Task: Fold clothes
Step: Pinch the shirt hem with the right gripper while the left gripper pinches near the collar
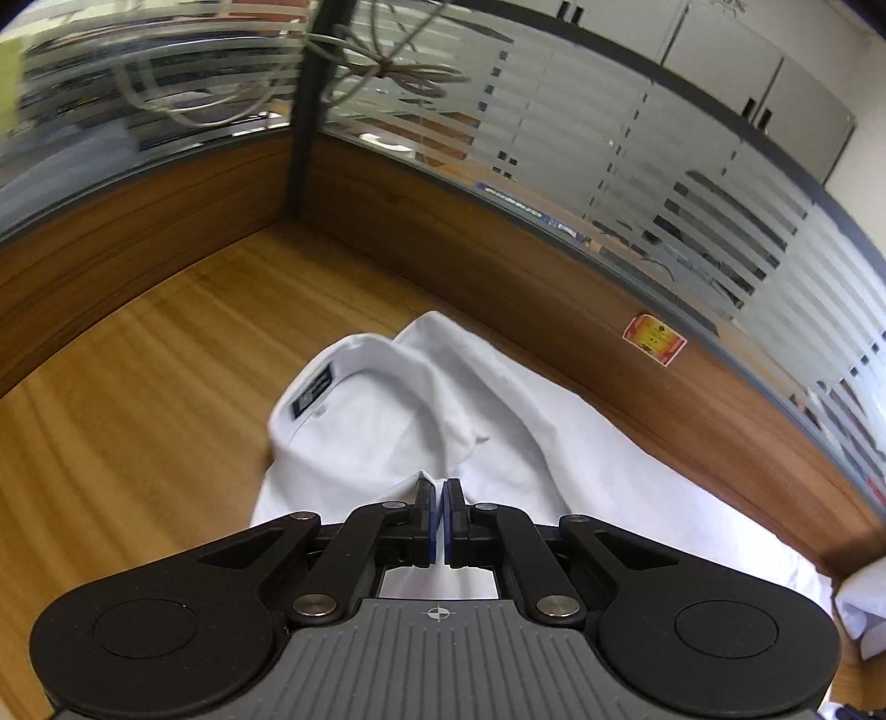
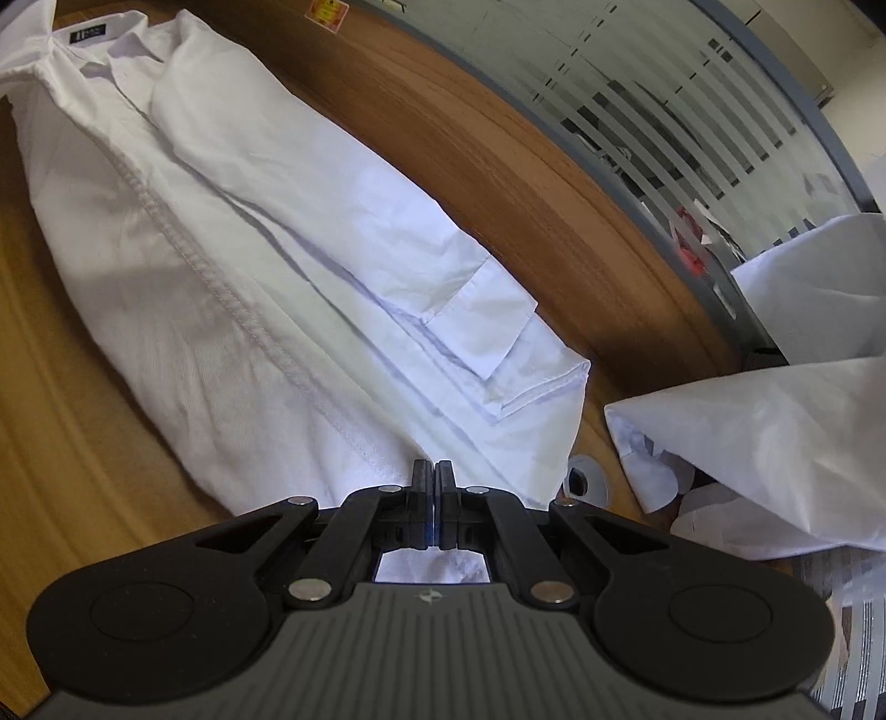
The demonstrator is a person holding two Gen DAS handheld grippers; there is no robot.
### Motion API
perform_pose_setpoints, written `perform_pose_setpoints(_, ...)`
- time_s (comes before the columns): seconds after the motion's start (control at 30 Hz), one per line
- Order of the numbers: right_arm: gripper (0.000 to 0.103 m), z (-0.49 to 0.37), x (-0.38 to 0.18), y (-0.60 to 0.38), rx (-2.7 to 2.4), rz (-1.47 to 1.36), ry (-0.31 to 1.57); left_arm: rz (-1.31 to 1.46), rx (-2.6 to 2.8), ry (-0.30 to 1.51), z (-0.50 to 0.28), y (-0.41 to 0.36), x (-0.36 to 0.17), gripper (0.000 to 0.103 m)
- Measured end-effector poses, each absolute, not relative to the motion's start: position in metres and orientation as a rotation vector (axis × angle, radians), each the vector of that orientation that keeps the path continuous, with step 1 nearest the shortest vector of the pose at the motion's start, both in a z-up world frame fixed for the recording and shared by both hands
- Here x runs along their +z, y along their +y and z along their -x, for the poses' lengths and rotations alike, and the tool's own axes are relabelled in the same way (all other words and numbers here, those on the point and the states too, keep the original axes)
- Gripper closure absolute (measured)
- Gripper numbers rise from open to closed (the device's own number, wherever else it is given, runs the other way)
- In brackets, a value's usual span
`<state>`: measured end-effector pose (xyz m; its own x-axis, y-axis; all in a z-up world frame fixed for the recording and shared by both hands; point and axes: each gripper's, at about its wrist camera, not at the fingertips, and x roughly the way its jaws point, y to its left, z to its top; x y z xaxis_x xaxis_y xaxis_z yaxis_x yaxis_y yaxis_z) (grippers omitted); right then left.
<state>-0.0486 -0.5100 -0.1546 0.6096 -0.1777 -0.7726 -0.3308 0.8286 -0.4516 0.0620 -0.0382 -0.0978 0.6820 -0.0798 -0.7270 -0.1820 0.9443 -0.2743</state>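
shirt (image 2: 232, 266) lengthwise, collar (image 2: 83, 50) farthest

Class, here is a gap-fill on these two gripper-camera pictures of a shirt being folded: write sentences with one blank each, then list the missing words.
1. The shirt on the desk is ____ in colour.
2. The fingers of the left gripper are pressed ____ over the fabric.
3. The dark label sits inside the shirt's ____.
4. The sticker on the wooden partition is red and ____.

Missing words: white; together; collar; yellow
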Motion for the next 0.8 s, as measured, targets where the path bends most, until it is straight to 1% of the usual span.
perform_pose_setpoints(0.4, 0.103, -0.022, -0.185, -0.519, 0.121, 0.640, 1.030, 0.245, 0.087, 0.878, -0.133, -0.063, -0.125, 0.099)
perform_pose_setpoints(0.6, 0.103, -0.037, -0.205, -0.521, 0.128, 0.650, 1.080, 0.223, 0.085, 0.893, -0.151, -0.066, -0.137, 0.101)
perform_pose_setpoints(0.8, 0.102, -0.043, -0.215, -0.521, 0.130, 0.623, 1.131, 0.200, 0.083, 0.907, -0.170, -0.069, -0.149, 0.100)
